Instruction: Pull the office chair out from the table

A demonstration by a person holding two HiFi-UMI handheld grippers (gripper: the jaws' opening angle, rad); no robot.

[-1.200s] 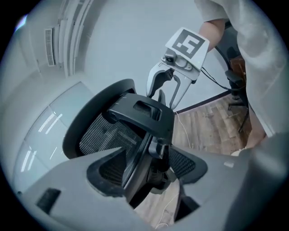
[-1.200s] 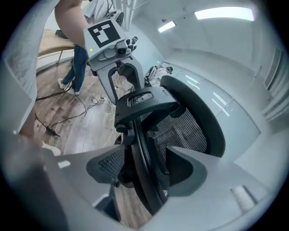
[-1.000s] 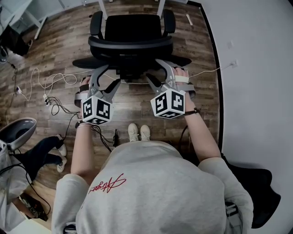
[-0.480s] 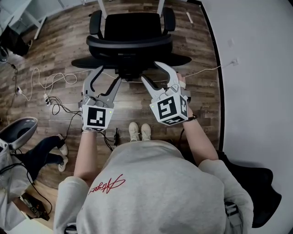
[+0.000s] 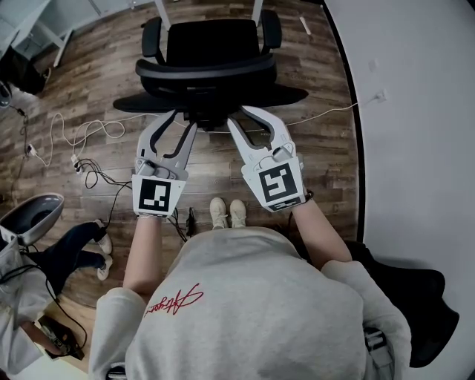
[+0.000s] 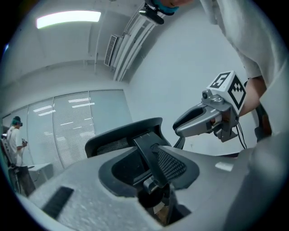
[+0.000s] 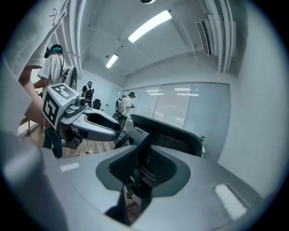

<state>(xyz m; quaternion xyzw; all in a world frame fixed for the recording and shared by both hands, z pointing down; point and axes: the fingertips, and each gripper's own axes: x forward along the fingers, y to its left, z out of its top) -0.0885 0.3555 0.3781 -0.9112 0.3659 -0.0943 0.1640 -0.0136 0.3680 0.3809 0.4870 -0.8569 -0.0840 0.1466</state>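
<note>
The left gripper (image 5: 182, 122) and the right gripper (image 5: 239, 119), held level side by side, have just been closing their jaws. In the gripper views each now clamps a black bar of the back frame of the office chair (image 5: 215, 44). In the head view the jaw tips are tucked under the backrest's lower edge and are hard to make out. The chair stands on the wooden floor (image 5: 96, 67) with its back to the person, its base mostly hidden beneath the seat. Beyond it only two white table legs (image 5: 160, 6) show, cut off at the top edge.
</note>
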